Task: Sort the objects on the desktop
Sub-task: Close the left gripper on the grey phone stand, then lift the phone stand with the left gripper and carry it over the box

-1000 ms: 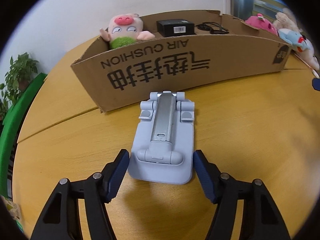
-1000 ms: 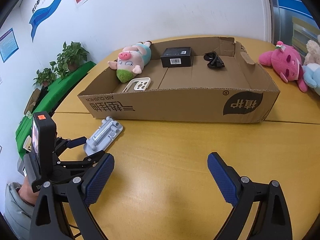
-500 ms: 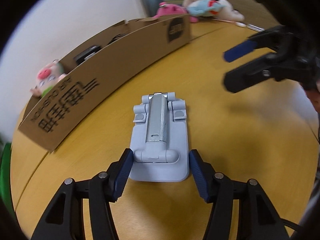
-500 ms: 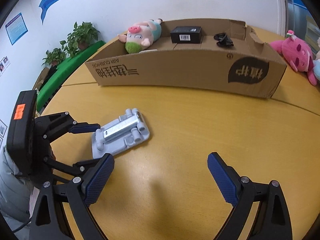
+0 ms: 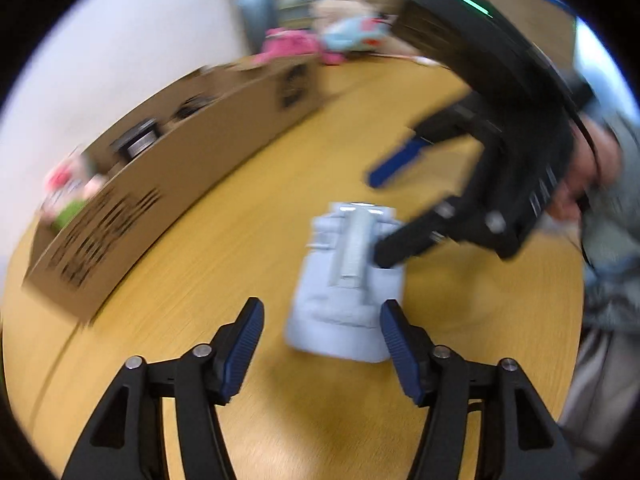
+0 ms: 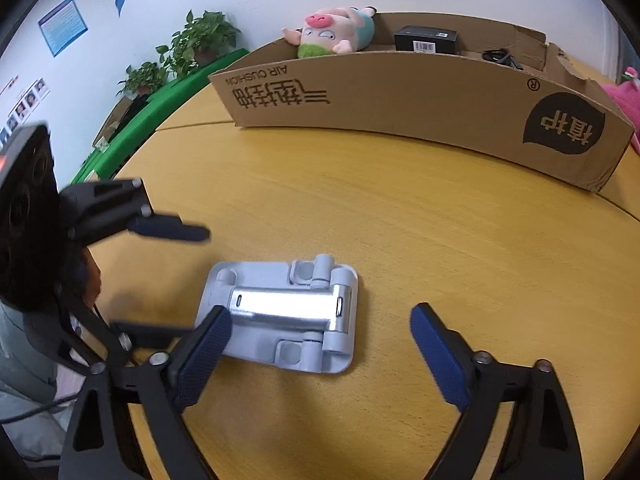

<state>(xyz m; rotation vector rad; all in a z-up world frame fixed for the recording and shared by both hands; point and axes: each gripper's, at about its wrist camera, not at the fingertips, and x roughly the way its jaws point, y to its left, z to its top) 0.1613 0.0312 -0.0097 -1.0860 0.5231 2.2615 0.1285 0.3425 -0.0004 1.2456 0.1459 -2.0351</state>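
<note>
A pale blue folding phone stand [image 6: 286, 316] with a silver arm lies flat on the wooden table [image 6: 440, 248]. It also shows, blurred, in the left wrist view [image 5: 348, 284]. My left gripper [image 5: 322, 346] is open, its fingers apart on either side of the stand's near end, the right finger close to it. My right gripper [image 6: 320, 354] is open over the stand, its left finger above one end. The cardboard box [image 6: 420, 96] holds a pig plush [image 6: 332, 34], a black box [image 6: 426, 38] and a black cable [image 6: 500, 57].
Pink and blue plush toys [image 5: 320, 42] lie on the table beyond the box's end. Potted plants [image 6: 192, 48] on a green shelf stand past the table's left edge. The person's grey-clothed body [image 5: 612, 280] is at the table's right side.
The left gripper has opened and let go of the stand after dragging it away from the box. The right gripper has moved down over the stand. The left view is motion-blurred.
</note>
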